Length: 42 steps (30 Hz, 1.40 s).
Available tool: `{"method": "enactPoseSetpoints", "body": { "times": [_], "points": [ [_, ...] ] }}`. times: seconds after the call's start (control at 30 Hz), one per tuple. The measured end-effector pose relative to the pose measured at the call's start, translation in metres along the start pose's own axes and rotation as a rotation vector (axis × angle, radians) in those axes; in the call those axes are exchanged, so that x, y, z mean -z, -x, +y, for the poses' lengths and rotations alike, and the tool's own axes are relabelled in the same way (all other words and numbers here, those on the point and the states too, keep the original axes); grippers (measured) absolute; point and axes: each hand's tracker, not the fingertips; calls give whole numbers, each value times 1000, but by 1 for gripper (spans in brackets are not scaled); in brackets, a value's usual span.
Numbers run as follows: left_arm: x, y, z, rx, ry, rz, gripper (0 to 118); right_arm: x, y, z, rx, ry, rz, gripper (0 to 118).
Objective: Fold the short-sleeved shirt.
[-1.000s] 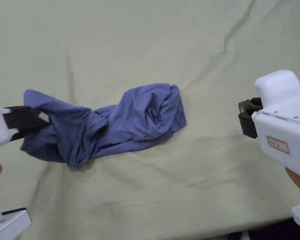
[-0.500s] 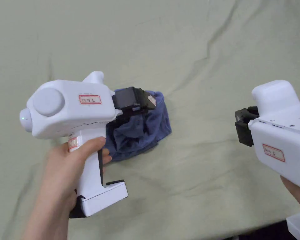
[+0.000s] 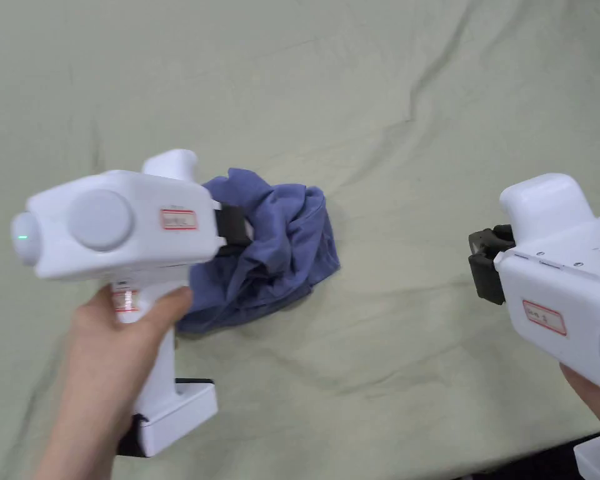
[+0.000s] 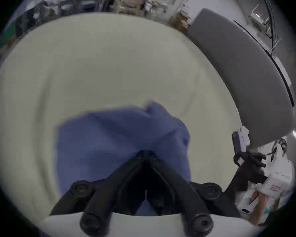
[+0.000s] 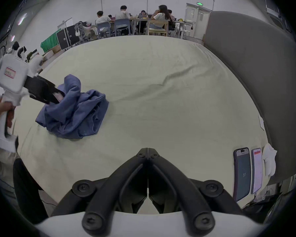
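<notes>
Left gripper [image 3: 233, 226] is clamped on the blue shirt [image 3: 280, 250], jaws pinched together with a flap of cloth bunched up over its tip, a hand [image 3: 114, 350] wrapped round the white handle. One shirt, crumpled in a heap on the pale green sheet [image 3: 386, 112], just right of that gripper. Well to the right of the shirt hovers the right gripper [image 5: 148, 152], jaws pressed together on nothing. Farther right of it, two phones [image 5: 242, 172] lie side by side.

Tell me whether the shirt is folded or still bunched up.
Bunched up. The shirt lies in a crumpled heap on the sheet, with loose creases and no flat layers; the left tongs grip one raised edge.
</notes>
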Motion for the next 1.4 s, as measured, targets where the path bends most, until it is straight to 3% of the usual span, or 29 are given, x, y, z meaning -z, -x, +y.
{"method": "enactPoseSetpoints", "body": {
  "times": [0.1, 0.37, 0.57, 0.73, 0.87, 1.0, 1.1, 1.13, 1.17, 1.2, 1.23, 1.3, 1.4],
  "points": [
    [33, -32, -6, 116, 34, 79, 0, 4, -1, -3, -7, 22, -16, 3],
    [53, -72, 2, 200, 66, -28, 0, 2, 6, 1, -8, 27, -7, 3],
    [-43, -39, -14, 124, -102, -77, 0, -8, 29, 26, -76, -20, 31, 3],
    [-151, 22, -39, 44, -301, 177, 0, -7, 74, 68, -172, -102, 131, 3],
    [-174, 64, -54, -39, -307, 285, 0, 24, 117, 95, -243, -95, 193, 3],
    [-157, 94, -62, -112, -269, 216, 0, 91, 145, 97, -251, 20, 260, 3],
    [-133, 112, -62, -186, -254, 74, 0, 149, 147, 84, -276, 114, 178, 3],
    [-124, 114, -61, -221, -264, 4, 0, 151, 143, 83, -267, 79, 194, 3],
    [-113, 124, -60, -273, -278, -91, 27, 146, 137, 87, -233, 35, 209, 3],
    [-99, 134, -57, -318, -272, -159, 76, 142, 130, 93, -188, 68, 239, 3],
    [-87, 140, -55, -355, -248, -197, 113, 141, 125, 95, -160, 89, 267, 3],
    [-67, 151, -50, -421, -262, -284, 118, 143, 117, 92, -140, 82, 304, 3],
    [-45, 144, -38, -396, -229, -273, 118, 139, 112, 89, -122, 67, 323, 3]
  ]
}}
